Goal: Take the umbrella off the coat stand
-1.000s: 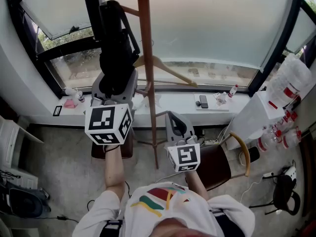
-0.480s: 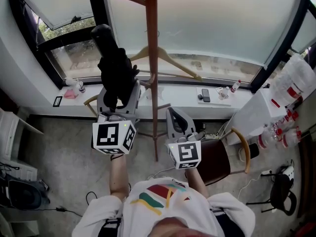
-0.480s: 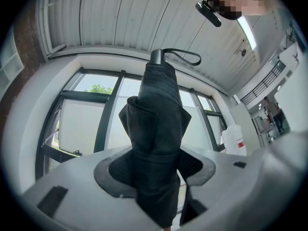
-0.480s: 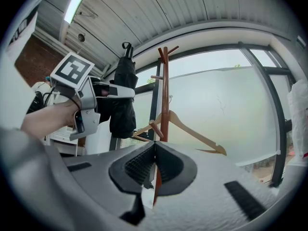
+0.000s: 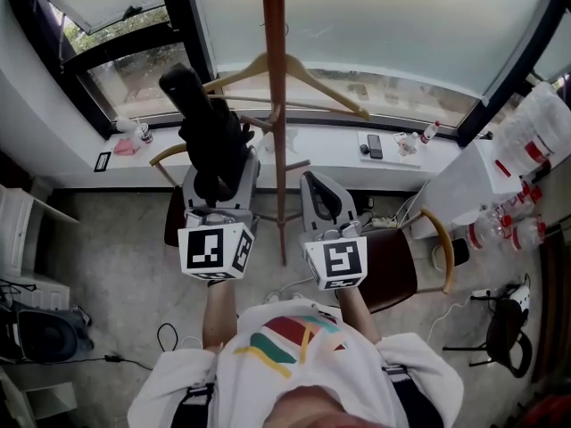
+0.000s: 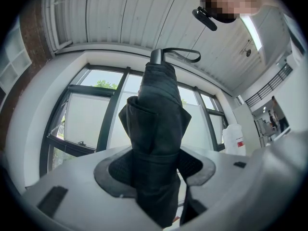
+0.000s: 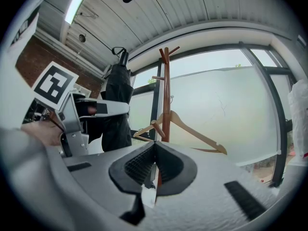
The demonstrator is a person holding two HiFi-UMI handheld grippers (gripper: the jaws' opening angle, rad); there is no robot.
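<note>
A folded black umbrella [image 5: 207, 132] stands upright in my left gripper [image 5: 220, 184], left of the brown wooden coat stand [image 5: 275, 105] and apart from its pegs. In the left gripper view the umbrella [image 6: 156, 143] fills the gap between the jaws, which press on its cloth; its handle and wrist loop [image 6: 183, 55] point up. My right gripper [image 5: 323, 205] sits right of the stand's pole, jaws together with nothing between them. The right gripper view shows the coat stand [image 7: 166, 95] ahead, the umbrella [image 7: 117, 105] at left.
A wooden hanger [image 5: 294, 74] hangs on the stand. A window sill [image 5: 393, 163] with a phone and small bottles runs behind. A brown chair [image 5: 401, 279] stands at the right, water bottles [image 5: 526, 194] beyond it, cables on the floor.
My left gripper has come down and toward me with the umbrella, now lower and clear of the stand's upper pegs. The right gripper has stayed put.
</note>
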